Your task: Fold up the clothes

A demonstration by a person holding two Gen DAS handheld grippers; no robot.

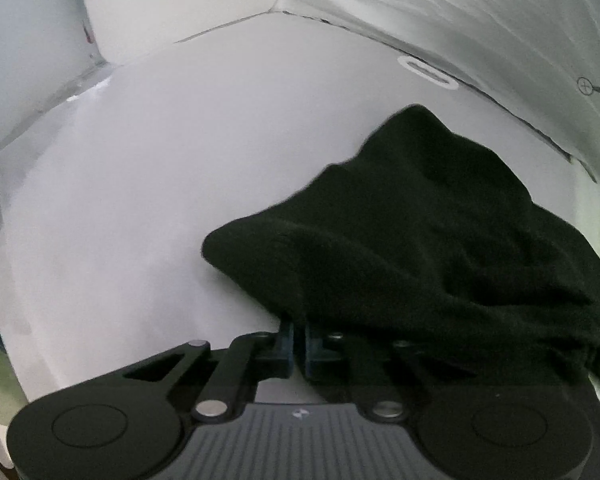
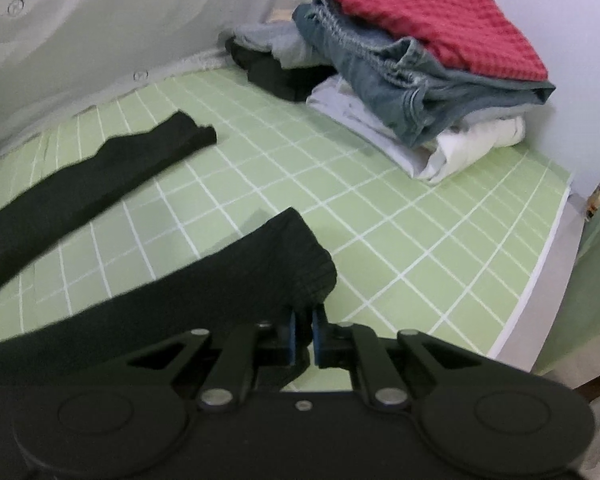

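A black garment (image 1: pixel 440 232) lies bunched on a white surface in the left wrist view. My left gripper (image 1: pixel 298 330) is shut on its near edge, and the cloth drapes over the right finger. In the right wrist view the same black garment (image 2: pixel 204 296) stretches across a green gridded mat (image 2: pixel 400 240). My right gripper (image 2: pixel 304 320) is shut on its near end, held a little above the mat. A second black strip (image 2: pixel 100 168) of the garment lies flat on the mat to the left.
A stack of folded clothes (image 2: pixel 428 64), with a red waffle-knit piece on top, stands at the mat's far right. A small black item (image 2: pixel 268 68) lies beside it. Plastic-covered walls close in the back (image 1: pixel 460 28) and left (image 2: pixel 100 32). The mat's edge (image 2: pixel 540 272) runs along the right.
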